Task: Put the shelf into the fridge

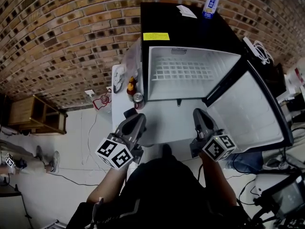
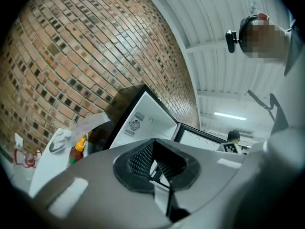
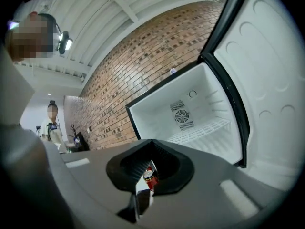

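Two grippers, left gripper (image 1: 136, 121) and right gripper (image 1: 200, 116), fingers clenched empty; white wire shelf (image 1: 183, 73) inside open black fridge (image 1: 190, 32) shows in head and right gripper views, not left's.

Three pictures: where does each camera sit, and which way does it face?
Head view: on the person's head, facing steeply down at the fridge and its wire shelf; both forearms, left gripper and right gripper show.
Left gripper view: on the left gripper, facing up past the fridge to brick wall and ceiling; own jaws below, the person's head top right.
Right gripper view: on the right gripper, facing into the fridge; own jaws below, head top left.
Shared: head and right gripper views both show the wire shelf.
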Demonstrator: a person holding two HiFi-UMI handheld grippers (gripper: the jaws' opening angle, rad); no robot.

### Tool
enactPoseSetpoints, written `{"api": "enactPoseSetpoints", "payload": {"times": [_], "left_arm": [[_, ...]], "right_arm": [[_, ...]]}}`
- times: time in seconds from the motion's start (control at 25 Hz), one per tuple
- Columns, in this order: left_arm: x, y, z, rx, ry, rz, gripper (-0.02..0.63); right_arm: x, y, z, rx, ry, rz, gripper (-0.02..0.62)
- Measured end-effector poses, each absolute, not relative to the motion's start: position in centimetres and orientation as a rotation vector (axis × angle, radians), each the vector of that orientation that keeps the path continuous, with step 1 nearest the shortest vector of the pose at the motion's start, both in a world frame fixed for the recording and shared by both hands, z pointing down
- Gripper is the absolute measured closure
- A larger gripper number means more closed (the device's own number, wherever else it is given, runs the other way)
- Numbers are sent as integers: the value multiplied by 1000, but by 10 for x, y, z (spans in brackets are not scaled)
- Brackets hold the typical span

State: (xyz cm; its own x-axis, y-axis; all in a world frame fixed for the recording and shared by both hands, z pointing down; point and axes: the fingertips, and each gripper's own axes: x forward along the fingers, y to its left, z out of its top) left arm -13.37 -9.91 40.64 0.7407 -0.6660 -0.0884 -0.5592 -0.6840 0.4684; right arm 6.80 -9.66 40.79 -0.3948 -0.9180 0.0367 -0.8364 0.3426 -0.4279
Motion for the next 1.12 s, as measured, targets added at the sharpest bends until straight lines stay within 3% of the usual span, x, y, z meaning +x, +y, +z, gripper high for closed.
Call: {"api": "enactPoseSetpoints", "payload": {"times": [0.6, 1.12], "left_arm": [[-142, -54, 399, 2641, -835, -281, 603], [-91, -41, 373, 2677, -829, -233, 603]], "right_arm": [[56, -44, 397, -1739, 2464, -432, 589], [79, -47, 370, -1583, 2703, -356, 589]]}}
